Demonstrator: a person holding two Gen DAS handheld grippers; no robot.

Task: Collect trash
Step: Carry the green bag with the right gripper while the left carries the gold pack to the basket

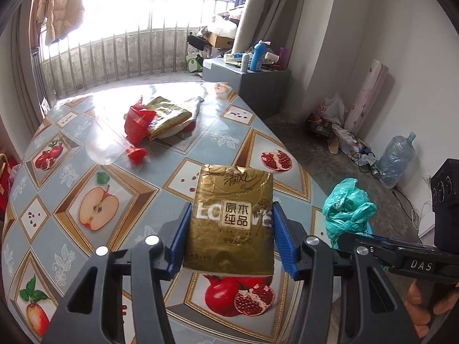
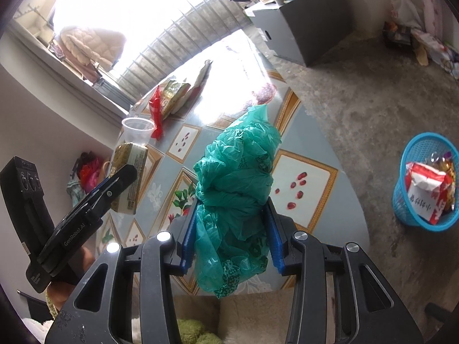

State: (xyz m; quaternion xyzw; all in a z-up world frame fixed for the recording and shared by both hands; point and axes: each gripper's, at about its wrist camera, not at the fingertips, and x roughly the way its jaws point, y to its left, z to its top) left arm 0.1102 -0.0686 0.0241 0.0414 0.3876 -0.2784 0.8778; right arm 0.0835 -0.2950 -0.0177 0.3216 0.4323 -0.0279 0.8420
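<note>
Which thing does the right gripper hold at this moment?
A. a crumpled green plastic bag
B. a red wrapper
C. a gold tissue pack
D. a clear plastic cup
A: in the right wrist view the right gripper has its blue pads pressed on the crumpled green plastic bag, held above the table.

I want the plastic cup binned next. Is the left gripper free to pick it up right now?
Probably not: the left gripper is already shut on the gold tissue pack, so the plastic cup, lying farther across the table, must wait.

Bare floor [image 2: 358, 91] lies open around the blue basket [image 2: 413, 218], beside the table [image 2: 321, 200].
</note>
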